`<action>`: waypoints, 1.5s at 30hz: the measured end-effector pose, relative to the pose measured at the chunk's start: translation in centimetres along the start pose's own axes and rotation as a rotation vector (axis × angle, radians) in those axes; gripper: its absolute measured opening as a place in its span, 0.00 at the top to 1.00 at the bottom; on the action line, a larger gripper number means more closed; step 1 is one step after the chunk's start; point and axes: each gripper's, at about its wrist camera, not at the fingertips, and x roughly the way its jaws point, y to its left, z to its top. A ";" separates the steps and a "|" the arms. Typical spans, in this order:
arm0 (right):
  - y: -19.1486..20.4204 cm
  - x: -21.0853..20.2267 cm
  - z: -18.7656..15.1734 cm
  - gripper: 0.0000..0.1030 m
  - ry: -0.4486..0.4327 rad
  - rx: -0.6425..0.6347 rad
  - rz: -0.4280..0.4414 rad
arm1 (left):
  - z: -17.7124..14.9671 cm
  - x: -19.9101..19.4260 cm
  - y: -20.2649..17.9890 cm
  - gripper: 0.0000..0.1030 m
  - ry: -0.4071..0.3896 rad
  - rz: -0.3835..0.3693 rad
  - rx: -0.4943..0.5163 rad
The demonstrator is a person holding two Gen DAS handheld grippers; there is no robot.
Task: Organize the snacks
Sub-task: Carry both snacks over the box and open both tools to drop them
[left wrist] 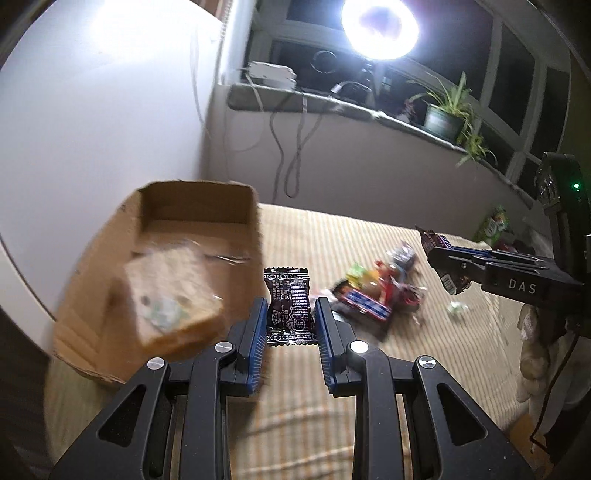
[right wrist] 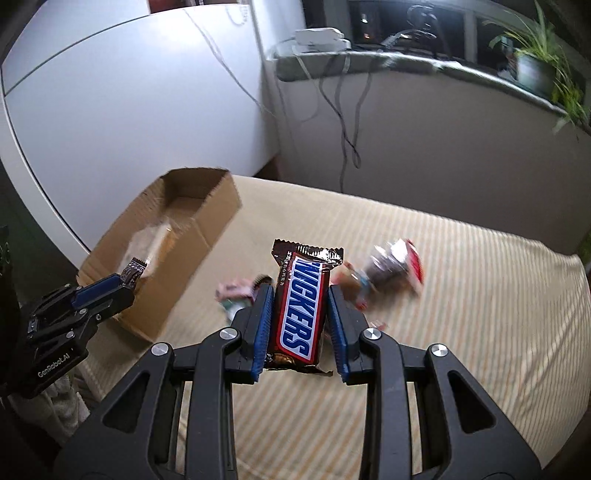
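My left gripper is shut on a small black candy packet, held above the striped cloth just right of the cardboard box. Its blue pads press the packet's two sides. My right gripper is shut on a brown Snickers bar, lifted over the cloth. From the left wrist view the right gripper shows at the right with that bar's wrapper end. From the right wrist view the left gripper hangs beside the box. A pile of mixed snacks lies on the cloth, blurred.
A bagged slice of bread lies inside the box. A striped cloth covers the table. Behind it are a white wall panel, hanging cables, a windowsill with a potted plant and a bright lamp.
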 end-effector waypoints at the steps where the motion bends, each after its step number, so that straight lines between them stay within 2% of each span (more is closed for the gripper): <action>1: 0.6 0.4 0.5 0.71 0.000 -0.012 0.006 | 0.2 -0.1 0.5 0.76 -0.005 0.009 -0.007; 14: 6.7 4.8 4.6 0.71 0.005 -0.109 0.054 | 2.1 0.0 5.3 0.76 -0.030 0.108 -0.041; 23: 9.9 8.1 6.7 0.71 0.026 -0.160 0.088 | 3.6 1.5 7.0 0.76 -0.024 0.119 -0.048; 35: 11.8 13.0 8.1 0.70 0.084 -0.173 0.126 | 4.9 3.9 9.2 0.76 0.002 0.132 -0.079; 45: 11.8 14.6 8.6 0.70 0.103 -0.167 0.157 | 5.1 4.8 10.2 0.76 0.014 0.137 -0.100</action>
